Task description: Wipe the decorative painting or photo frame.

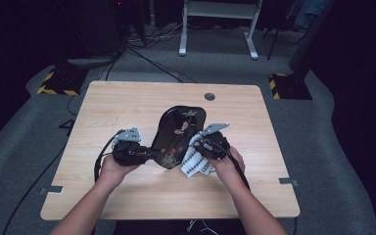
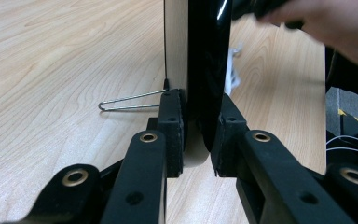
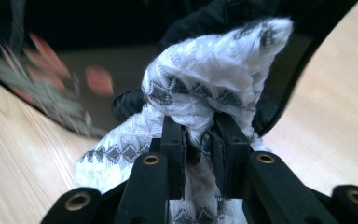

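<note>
The left gripper (image 1: pixel 144 152) clamps the near-left edge of the tray (image 1: pixel 178 134) at mid-table — steadying it upright — while the right gripper (image 1: pixel 199 145) pinches a bunched cloth (image 1: pixel 195 161) against its lacquered face to wipe.

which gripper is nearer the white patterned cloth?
Right. The right gripper is shut on the cloth, bunching it against the black tray. The left gripper clamps the tray's opposite edge, apart from the cloth.
</note>
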{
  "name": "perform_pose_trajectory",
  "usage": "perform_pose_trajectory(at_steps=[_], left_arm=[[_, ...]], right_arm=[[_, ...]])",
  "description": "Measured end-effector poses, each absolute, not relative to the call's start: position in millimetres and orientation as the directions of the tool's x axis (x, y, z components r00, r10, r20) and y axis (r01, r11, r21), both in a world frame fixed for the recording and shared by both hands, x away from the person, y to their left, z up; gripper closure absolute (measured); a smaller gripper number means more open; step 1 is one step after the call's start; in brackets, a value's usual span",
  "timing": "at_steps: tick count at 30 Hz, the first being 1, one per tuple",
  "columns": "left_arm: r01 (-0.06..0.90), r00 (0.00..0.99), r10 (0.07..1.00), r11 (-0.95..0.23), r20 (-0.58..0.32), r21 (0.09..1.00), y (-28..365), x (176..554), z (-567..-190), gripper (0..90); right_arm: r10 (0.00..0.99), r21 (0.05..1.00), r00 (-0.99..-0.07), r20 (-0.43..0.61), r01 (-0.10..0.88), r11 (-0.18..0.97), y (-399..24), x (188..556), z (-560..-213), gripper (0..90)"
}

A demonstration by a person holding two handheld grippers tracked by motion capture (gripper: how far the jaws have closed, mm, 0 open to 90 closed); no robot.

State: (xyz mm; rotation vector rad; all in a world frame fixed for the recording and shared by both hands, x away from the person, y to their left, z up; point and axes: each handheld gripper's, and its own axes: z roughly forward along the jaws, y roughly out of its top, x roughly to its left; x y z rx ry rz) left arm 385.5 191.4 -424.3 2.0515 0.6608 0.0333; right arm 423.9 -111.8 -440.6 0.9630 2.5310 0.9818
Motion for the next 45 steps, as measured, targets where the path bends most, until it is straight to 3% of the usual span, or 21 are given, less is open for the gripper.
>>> perform_pose_trajectory(at_steps=[4,10,20,34,45], left_arm=[[0.439,0.854,0.466,-0.407,-0.231,0.801,191.4,385.5,-424.2,77.5],[0.440,0.853,0.467,-0.406,-0.231,0.801,191.3,385.4,-424.2,77.7],[0.440,0.854,0.466,-0.408,-0.232,0.800,191.2,385.6,-424.0,77.6],[0.441,0.854,0.465,-0.407,-0.234,0.800,190.8,385.3,-424.1,77.4],[0.441,0.854,0.464,-0.408,-0.234,0.800,190.8,385.5,-424.1,77.4]], right_arm=[[0.668,0.640,-0.744,0.020,0.523,0.563,-109.9,422.3,-465.3,76.5],[0.663,0.621,-0.748,0.019,0.528,0.579,-107.5,420.7,-473.2,76.4],[0.668,0.695,-0.744,-0.002,0.479,0.536,-113.5,426.0,-424.0,76.4],[0.667,0.627,-0.745,0.032,0.534,0.567,-110.5,422.8,-475.2,76.3],[0.690,0.696,-0.724,0.003,0.497,0.519,-121.4,430.6,-428.1,76.4]])
